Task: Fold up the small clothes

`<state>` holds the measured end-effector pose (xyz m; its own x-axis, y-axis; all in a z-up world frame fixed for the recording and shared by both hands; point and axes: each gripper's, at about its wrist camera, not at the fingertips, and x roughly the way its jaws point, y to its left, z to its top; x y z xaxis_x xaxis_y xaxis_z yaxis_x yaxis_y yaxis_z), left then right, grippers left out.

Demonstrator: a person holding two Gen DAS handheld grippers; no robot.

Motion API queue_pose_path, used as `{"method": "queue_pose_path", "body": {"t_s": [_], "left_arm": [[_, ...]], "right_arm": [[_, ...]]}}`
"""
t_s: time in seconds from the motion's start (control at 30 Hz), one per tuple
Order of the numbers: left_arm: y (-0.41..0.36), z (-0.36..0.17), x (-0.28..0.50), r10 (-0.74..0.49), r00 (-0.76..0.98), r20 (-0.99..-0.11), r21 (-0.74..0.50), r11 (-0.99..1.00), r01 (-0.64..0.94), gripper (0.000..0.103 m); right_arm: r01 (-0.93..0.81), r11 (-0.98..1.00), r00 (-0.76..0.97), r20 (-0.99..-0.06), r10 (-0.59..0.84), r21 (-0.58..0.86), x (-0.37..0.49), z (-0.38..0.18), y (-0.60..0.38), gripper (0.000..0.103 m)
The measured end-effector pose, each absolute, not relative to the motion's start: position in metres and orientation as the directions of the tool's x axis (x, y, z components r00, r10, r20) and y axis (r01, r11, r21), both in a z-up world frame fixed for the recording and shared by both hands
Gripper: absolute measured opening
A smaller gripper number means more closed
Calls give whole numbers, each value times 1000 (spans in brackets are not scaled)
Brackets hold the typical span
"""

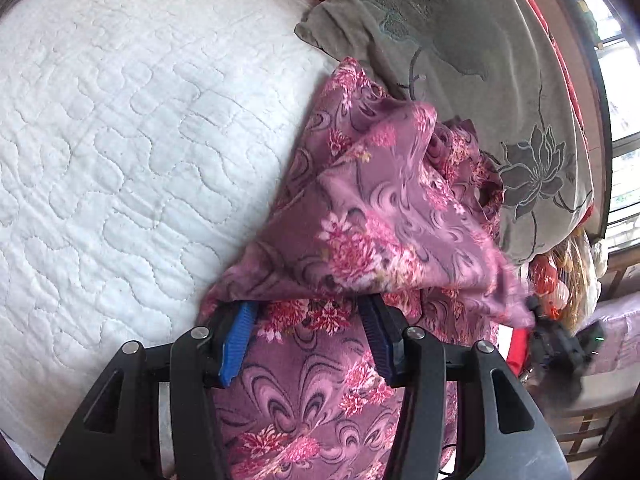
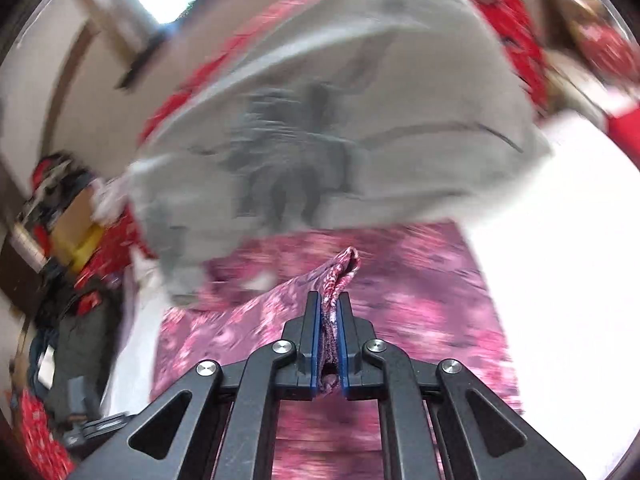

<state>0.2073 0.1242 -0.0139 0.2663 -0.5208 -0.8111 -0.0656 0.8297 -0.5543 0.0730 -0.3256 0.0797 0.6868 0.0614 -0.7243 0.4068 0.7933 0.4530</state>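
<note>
Right gripper (image 2: 329, 312) pinches a cloth (image 1: 360, 208) edge lifted over the quilt (image 1: 120, 120) beside the pillow (image 1: 460, 40); left gripper (image 1: 308, 320) jaws wide, cloth draped between; risk: thin pinch slips, fold collapses.

Both tongs, left (image 1: 306, 344) and right (image 2: 329, 340), are black, with silver screws and blue pads (image 1: 236, 342).

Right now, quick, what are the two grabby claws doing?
Left gripper: open, its jaws wide apart over the purple flowery cloth, not pinching it.
Right gripper: closed, pinching a fold of that purple flowery cloth.
</note>
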Motion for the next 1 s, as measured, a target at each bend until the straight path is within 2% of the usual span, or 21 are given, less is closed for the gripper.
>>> {"method": "queue_pose_path", "body": {"t_s": [0.03, 0.1, 0.13, 0.2, 0.3, 0.33, 0.47, 0.5, 0.53, 0.57, 0.67, 0.73, 0.87, 1.0], "left_arm": [[126, -12, 205, -523, 264, -811, -556, 828, -69, 50], [130, -7, 198, -541, 257, -801, -574, 815, -72, 51], [131, -5, 195, -556, 259, -789, -589, 805, -67, 52], [134, -4, 192, -580, 270, -769, -615, 786, -64, 60], [136, -8, 191, -604, 271, -749, -646, 757, -100, 60], [137, -9, 191, -607, 268, -748, -650, 752, -112, 60], [132, -8, 192, -614, 272, -741, -660, 741, -124, 60], [133, -5, 191, -622, 274, -734, -668, 735, -119, 60], [133, -3, 190, -628, 275, -728, -673, 730, -115, 60], [133, 0, 190, -632, 279, -723, -678, 728, -107, 60], [132, 6, 190, -624, 292, -725, -670, 737, -91, 60], [131, 7, 190, -617, 292, -730, -664, 743, -89, 60], [125, -2, 189, -662, 253, -706, -701, 705, -111, 60], [112, -8, 190, -649, 236, -723, -683, 724, -102, 60]], "right_arm": [[441, 778, 662, -748, 55, 447, 70, 68, -334, 2], [475, 733, 647, -758, 84, 487, 62, 53, -352, 3], [490, 699, 654, -750, 100, 521, 55, 47, -357, 9], [474, 645, 688, -709, 155, 600, 45, 40, -363, 13], [480, 642, 661, -728, 184, 598, 46, 30, -354, 49], [477, 655, 650, -737, 186, 586, 49, 30, -351, 49], [451, 729, 602, -779, 177, 515, 64, 25, -322, 49], [425, 757, 607, -777, 169, 497, 66, 29, -315, 44], [392, 773, 612, -769, 185, 498, 68, 33, -310, 19], [378, 776, 615, -763, 197, 505, 72, 37, -308, 5], [308, 764, 723, -661, 199, 567, 63, 70, -312, 6], [312, 749, 784, -603, 144, 584, 54, 91, -330, 6], [439, 737, 711, -700, 65, 514, 54, 75, -360, 6], [480, 719, 649, -755, 96, 504, 46, 48, -366, 7]]}}
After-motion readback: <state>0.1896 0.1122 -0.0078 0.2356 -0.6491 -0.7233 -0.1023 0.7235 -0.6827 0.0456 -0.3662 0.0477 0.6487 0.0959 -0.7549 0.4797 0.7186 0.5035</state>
